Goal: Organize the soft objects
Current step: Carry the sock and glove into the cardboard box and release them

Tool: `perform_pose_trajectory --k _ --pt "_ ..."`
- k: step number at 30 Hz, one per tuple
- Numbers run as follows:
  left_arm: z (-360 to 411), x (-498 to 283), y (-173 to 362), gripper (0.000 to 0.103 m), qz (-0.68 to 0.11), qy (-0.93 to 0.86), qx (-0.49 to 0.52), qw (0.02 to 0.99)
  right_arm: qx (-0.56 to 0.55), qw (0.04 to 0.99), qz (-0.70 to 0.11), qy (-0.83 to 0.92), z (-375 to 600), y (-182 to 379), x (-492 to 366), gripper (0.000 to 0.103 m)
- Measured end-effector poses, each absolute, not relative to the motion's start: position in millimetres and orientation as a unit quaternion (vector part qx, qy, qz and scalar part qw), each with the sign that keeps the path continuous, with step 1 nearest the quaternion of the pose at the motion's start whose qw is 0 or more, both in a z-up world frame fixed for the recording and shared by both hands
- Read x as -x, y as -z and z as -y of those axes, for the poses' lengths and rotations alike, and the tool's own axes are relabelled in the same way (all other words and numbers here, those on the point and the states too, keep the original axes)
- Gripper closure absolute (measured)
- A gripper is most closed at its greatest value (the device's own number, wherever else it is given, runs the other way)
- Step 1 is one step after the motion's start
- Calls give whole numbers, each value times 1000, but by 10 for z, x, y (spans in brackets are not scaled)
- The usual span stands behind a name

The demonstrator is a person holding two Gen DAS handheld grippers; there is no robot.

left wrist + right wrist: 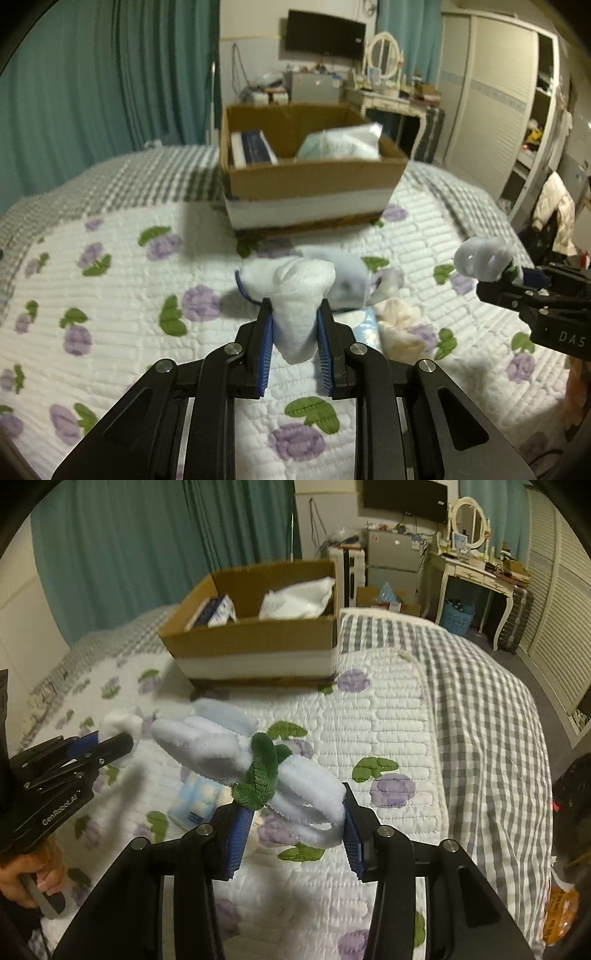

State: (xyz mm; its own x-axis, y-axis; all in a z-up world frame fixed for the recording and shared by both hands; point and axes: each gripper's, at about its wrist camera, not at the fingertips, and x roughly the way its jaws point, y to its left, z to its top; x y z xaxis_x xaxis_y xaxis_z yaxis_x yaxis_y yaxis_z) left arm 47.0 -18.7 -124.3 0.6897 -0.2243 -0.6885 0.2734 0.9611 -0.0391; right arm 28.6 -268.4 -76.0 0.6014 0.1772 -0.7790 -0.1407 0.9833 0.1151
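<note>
My left gripper (294, 321) is shut on a white soft cloth bundle (295, 295) and holds it above the bed. It also shows in the right wrist view (110, 744) with the bundle (120, 720). My right gripper (295, 812) is shut on a fuzzy white and green pipe-cleaner flower (258, 768), lifted above the bed; it shows in the left wrist view (517, 277) with the flower (480, 258). An open cardboard box (310, 177) stands further back on the bed, also in the right wrist view (258, 642).
The floral quilt (110, 295) carries a grey-blue soft item (340, 273), a cream cloth (399, 325) and a light blue tissue pack (199, 801). The box holds a white bag (343, 142) and a blue-white pack (253, 146). A dresser (476, 568) and wardrobe (491, 103) stand beyond the bed.
</note>
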Motion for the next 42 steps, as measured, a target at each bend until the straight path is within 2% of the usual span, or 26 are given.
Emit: perform_pose_trajectory --k 6,14,24,33,42 --pt "113 -212 757 82 -321 137 -31 936 -42 920 -380 -85 2684 331 -7 59" --pt "53 -38 71 82 -265 146 -22 953 -64 953 -282 -87 2696 -626 184 59" --pt "67 -179 -560 82 -214 150 -10 965 -31 970 -222 -90 2486 -1349 84 59" --pt "78 -702 -757 82 -195 139 -3 971 -20 975 -202 -96 2373 -1534 -409 59" --pt "209 -1413 -490 82 -221 136 0 966 -15 971 -219 -92 2356 -1282 -1111 59"
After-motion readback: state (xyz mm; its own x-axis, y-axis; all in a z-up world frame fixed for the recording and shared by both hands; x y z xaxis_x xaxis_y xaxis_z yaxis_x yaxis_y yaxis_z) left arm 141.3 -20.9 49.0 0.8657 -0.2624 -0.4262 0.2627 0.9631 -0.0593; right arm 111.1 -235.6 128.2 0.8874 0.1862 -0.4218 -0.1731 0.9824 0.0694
